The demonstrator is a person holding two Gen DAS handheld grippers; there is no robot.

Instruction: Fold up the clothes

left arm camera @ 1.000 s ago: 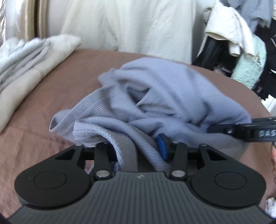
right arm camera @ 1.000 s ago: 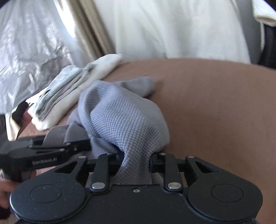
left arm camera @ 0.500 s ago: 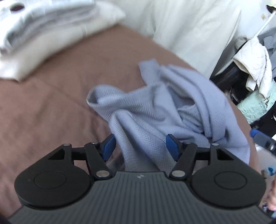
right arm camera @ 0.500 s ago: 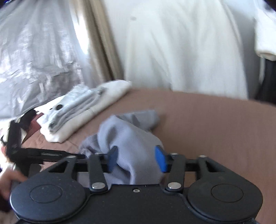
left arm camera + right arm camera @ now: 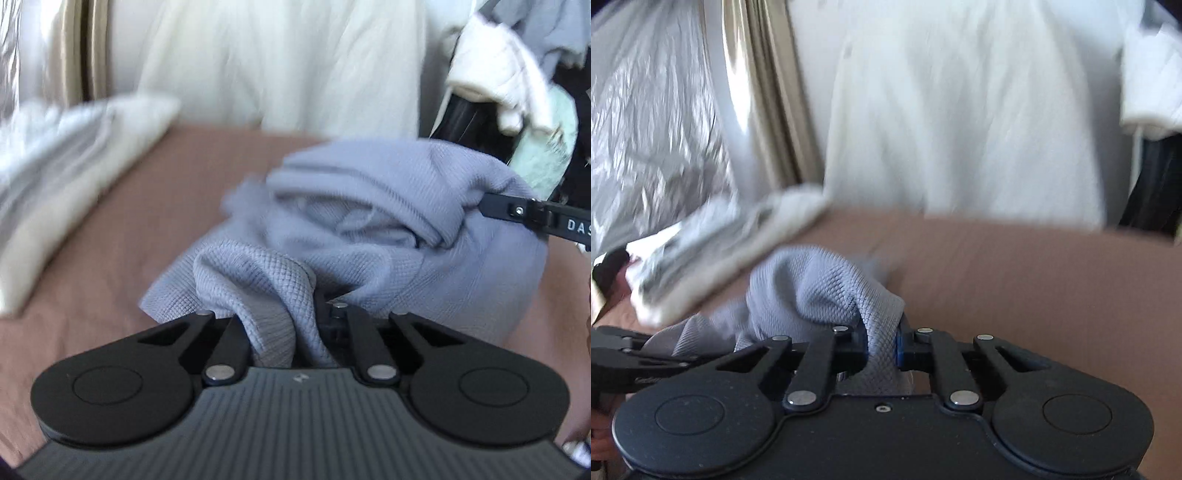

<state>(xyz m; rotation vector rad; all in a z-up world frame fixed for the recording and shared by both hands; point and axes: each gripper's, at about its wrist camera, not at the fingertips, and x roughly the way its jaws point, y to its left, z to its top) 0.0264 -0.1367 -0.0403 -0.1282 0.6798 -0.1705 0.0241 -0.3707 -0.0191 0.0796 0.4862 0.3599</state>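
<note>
Brown bedding point(image 5: 155, 206) spreads under both of your grippers, with a pale cream curtain point(image 5: 280, 62) hanging behind it.

Your left gripper point(image 5: 284, 325) is closing, and a bunched fold of the blue-grey waffle-knit garment point(image 5: 369, 229) is pinched between its black fingers, the cloth spilling up and over them. From that pinch the garment rises in a crumpled heap ahead and to the right, lifted off the bedding near you and trailing down onto it at the far side. At the heap's right edge you can see your right gripper point(image 5: 487, 203) reaching in from the side, its black finger touching the cloth there.

In the right wrist view, your right gripper point(image 5: 881, 345) is also closing, and its blue pads point(image 5: 898, 347) press on a narrow tuck of the same garment point(image 5: 812, 284), which humps up just in front of the fingers and drops away to the left. The left gripper's black arm point(image 5: 646, 354) shows low at the left edge, beside the cloth.

Further out on the left of the bedding lies a folded stack of white and grey clothes point(image 5: 62, 155), well apart from the garment you hold. Beyond it stand a crinkled silver sheet point(image 5: 650, 122) and a gold-toned drape point(image 5: 757, 110). On the far right hang a white padded jacket point(image 5: 495, 77) and a mint-green garment point(image 5: 550, 147); both are blurred.
</note>
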